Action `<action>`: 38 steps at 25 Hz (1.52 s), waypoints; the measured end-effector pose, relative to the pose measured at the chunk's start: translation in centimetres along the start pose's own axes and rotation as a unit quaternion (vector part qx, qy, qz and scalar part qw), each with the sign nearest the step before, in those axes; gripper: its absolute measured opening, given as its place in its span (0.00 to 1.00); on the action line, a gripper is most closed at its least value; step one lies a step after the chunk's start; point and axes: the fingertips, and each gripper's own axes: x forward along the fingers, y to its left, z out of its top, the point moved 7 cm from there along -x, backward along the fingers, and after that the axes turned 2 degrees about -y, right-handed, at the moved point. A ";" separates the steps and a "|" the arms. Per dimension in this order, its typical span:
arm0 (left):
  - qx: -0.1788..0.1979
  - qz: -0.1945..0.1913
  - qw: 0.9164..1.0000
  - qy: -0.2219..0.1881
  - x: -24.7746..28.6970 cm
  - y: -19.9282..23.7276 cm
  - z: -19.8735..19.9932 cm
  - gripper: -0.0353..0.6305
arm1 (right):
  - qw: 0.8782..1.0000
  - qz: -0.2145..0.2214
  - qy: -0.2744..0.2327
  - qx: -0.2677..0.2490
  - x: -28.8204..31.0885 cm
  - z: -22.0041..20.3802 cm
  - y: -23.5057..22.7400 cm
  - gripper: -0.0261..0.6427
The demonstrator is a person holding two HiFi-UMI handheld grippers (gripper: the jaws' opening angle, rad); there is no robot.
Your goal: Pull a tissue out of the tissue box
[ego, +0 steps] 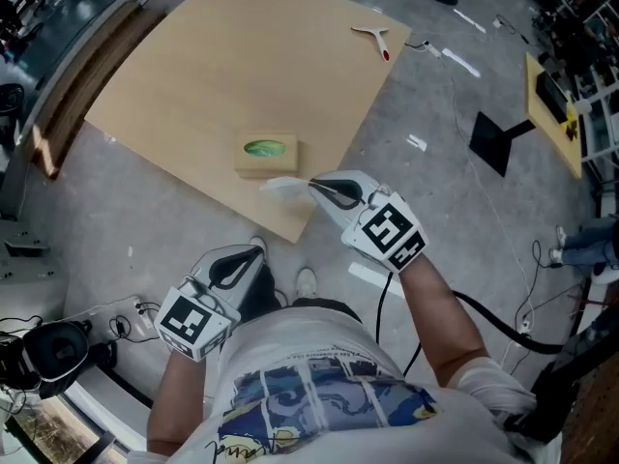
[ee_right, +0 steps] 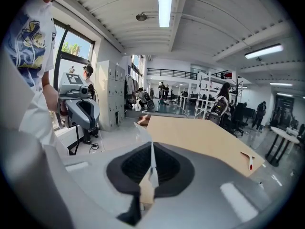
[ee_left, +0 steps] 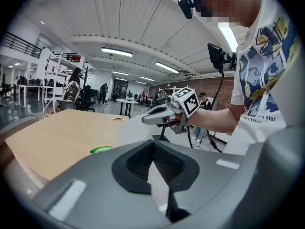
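A: State of the right tongs?
B: Clenched on the tissue. A thin white edge is pinched between the pads and the rest of the sheet trails off the tips.
A: And the left tongs?
B: Closed, with nothing in them. They're held low by the person's body, off the surface and well apart from the box.
A: Where is the tissue relative to the box?
B: It hangs from the right tips just in front of the tissue box, by the near edge of the surface. It looks clear of the green oval slot. Can't tell if a corner touches the box front.
A: The box itself?
B: Flat on the tan surface, near its front corner. Nothing pins it down.
A: How will it handle?
B: The tissue is probably feather-light, limp and easy to tear. A light pinch on an edge or fold is enough, and a sideways yank could rip it. The box looks like light cardboard, so it could lift or slide if a sheet drags. The empty tongs could steady it on the top, beside the slot.
A: Anything else?
B: A small white tool with a red tip lies at the far edge, well apart.
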 end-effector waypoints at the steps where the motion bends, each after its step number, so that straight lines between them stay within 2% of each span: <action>1: 0.001 0.001 1.000 0.003 -0.1 -0.3 0.0 0.06 | 1.000 0.001 -0.001 0.000 -0.4 0.0 0.3 0.04; 8: 0.001 -0.004 1.000 0.010 -2.1 -1.2 -1.1 0.06 | 1.000 -0.006 -0.005 -0.011 -1.7 0.6 3.7 0.04; 14: 0.017 -0.040 0.999 -0.003 -3.3 -0.7 -0.4 0.06 | 0.999 -0.038 0.000 -0.012 -3.0 2.4 6.5 0.04; 21: 0.029 -0.053 0.998 -0.005 -7.3 0.6 -0.7 0.06 | 0.998 -0.070 0.000 -0.010 -2.4 4.1 10.2 0.04; 27: 0.022 -0.055 0.998 -0.003 -10.3 0.7 -1.5 0.06 | 0.997 -0.073 -0.001 -0.004 -2.1 5.7 13.2 0.04; 38: 0.030 -0.078 0.996 -0.009 -13.4 -0.2 -2.3 0.06 | 0.996 -0.093 -0.009 -0.008 -3.4 7.8 17.5 0.04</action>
